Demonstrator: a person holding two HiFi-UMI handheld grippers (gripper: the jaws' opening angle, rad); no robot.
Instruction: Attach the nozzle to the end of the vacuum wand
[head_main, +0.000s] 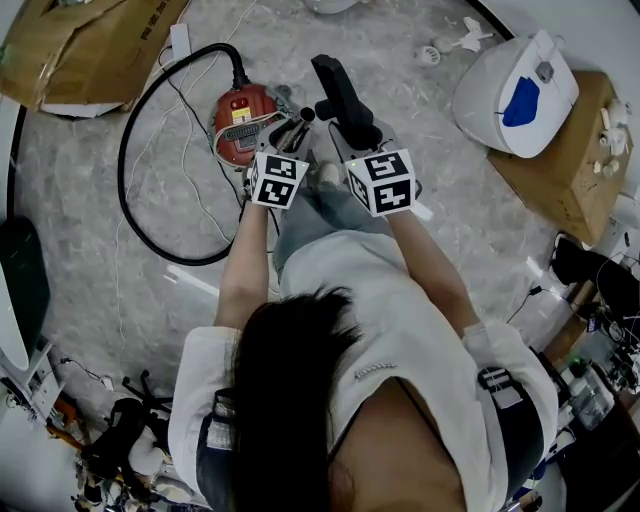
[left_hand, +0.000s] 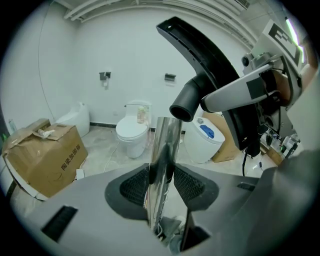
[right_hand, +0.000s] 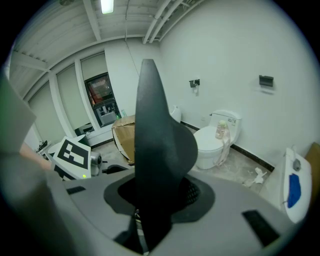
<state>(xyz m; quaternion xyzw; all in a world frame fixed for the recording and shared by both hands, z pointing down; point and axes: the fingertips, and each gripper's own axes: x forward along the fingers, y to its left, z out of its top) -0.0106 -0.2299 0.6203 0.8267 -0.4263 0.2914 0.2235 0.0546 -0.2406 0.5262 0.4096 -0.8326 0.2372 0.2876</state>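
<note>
Now | L hand-held gripper clamps wand | R hand-held gripper clamps nozzle | Chinese-print box

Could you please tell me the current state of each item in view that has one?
left hand-held gripper: shut on vacuum wand.
right hand-held gripper: shut on nozzle.
vacuum wand: held, end bare.
nozzle: socket close to wand end, not attached.
cardboard box: flaps open.
toilet: lid down.
hose: looped on the floor.
</note>
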